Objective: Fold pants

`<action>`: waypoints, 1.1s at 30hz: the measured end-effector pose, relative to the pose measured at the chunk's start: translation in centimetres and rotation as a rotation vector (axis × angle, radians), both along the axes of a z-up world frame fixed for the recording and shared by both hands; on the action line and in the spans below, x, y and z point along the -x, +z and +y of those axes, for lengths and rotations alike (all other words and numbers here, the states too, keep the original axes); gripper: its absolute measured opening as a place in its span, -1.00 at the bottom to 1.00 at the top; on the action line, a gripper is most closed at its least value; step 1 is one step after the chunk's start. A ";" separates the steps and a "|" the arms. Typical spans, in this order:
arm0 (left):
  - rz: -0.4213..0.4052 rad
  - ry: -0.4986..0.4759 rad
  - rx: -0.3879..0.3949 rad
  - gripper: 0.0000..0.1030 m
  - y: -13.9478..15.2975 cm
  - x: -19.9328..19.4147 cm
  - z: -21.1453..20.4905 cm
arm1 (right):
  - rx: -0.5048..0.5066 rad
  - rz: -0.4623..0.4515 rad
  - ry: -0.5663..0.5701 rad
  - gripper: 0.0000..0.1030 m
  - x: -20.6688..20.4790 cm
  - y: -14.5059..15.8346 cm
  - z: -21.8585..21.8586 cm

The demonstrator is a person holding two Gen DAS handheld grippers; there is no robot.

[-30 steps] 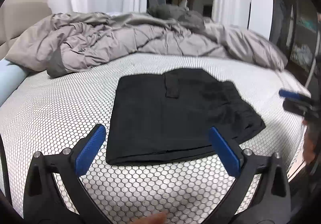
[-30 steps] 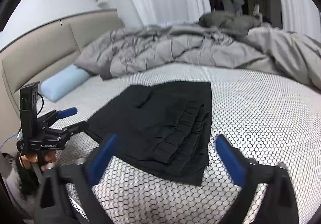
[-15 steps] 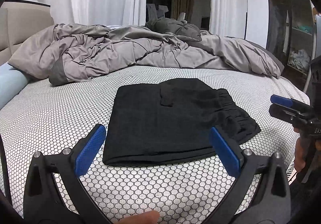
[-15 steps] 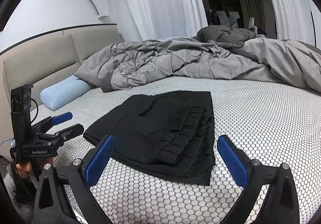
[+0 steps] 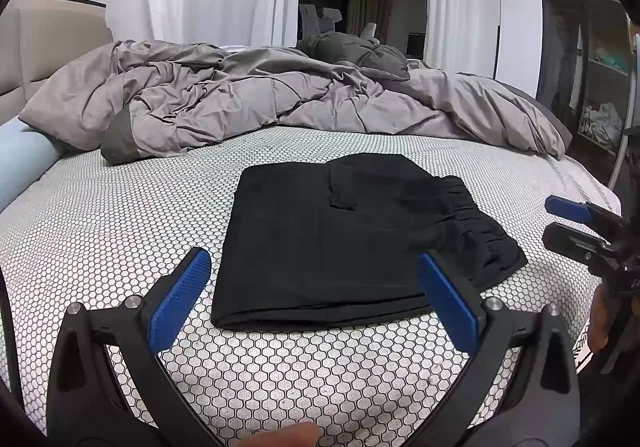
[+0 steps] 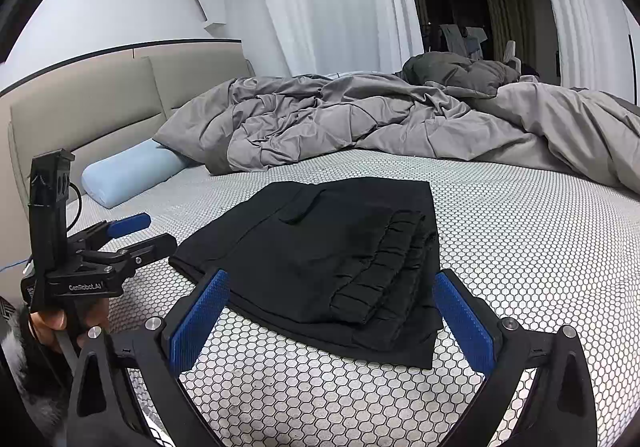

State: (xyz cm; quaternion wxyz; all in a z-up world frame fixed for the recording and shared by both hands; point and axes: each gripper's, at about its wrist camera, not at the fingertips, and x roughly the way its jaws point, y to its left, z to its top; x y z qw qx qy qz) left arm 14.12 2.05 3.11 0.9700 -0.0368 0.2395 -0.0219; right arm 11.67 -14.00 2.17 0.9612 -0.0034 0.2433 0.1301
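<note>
Left wrist view: my left gripper [image 5: 314,305] hangs spread and empty, near the folded black pants [image 5: 352,239] lying mid-bed. Right wrist view: my right gripper [image 6: 332,317] likewise gapes, holding nothing, likely finished.

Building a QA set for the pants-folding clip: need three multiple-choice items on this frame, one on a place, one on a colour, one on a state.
1. Where do the pants lie?
A. on the honeycomb-print sheet
B. on the grey duvet
C. on the floor

2. What colour is the bolster pillow?
A. black
B. light blue
C. red

3. How is the left gripper?
A. shut on the pants
B. shut, empty
C. open, empty

Key: 1 A, the print surrounds the fabric; 2 B, pale blue by the headboard; 3 C, its fingers stand apart, holding nothing.
</note>
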 end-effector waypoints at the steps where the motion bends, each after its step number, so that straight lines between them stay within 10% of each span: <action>1: 0.000 0.000 0.000 0.99 0.0 0.0 0.0 | 0.003 0.000 0.001 1.00 0.0 -0.1 0.1; 33: -0.003 0.002 -0.004 0.99 -0.1 0.1 0.3 | 0.010 0.010 0.000 1.00 -0.1 -0.4 -0.1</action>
